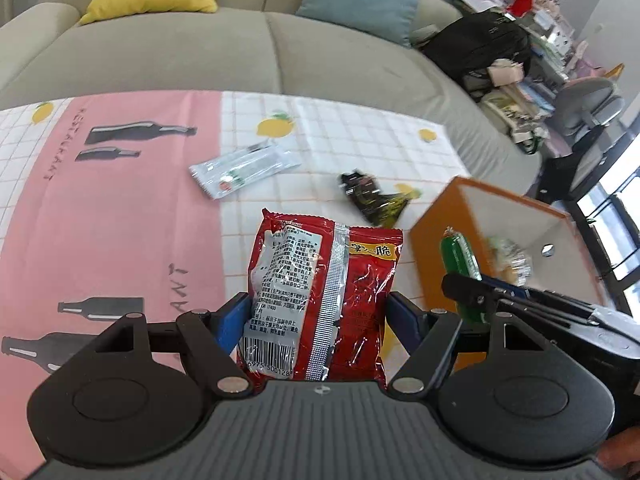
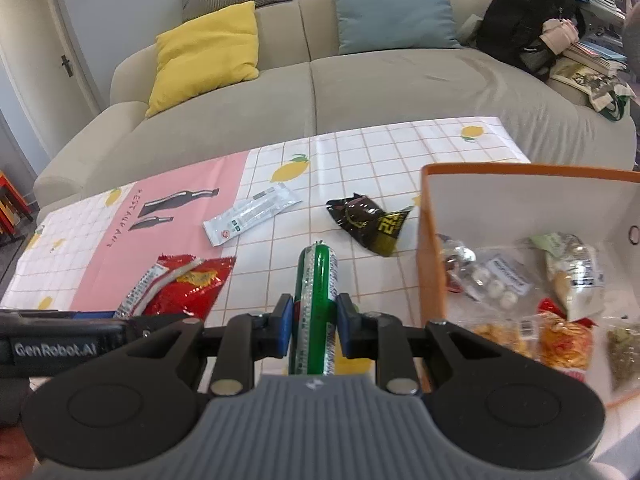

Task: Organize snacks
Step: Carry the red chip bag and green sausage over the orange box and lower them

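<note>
2 pkts are left on the cloth: white, black. Red bag is clamped betw left gripper pads; green tube betw right gripper pads, orange box at 2 o'clock.

On the tablecloth, the box sits right of two loose packets, sofa behind.

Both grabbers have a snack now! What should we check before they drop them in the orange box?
1. Left gripper clamps the red packet: ok.
2. Right gripper clamps the green stick: ok.
3. Orange box has room inside: ok.
4. Grippers above the box opening: not ok, both are beside it.
5. Table snacks left to collect: not ok, the white packet and black packet remain.
</note>
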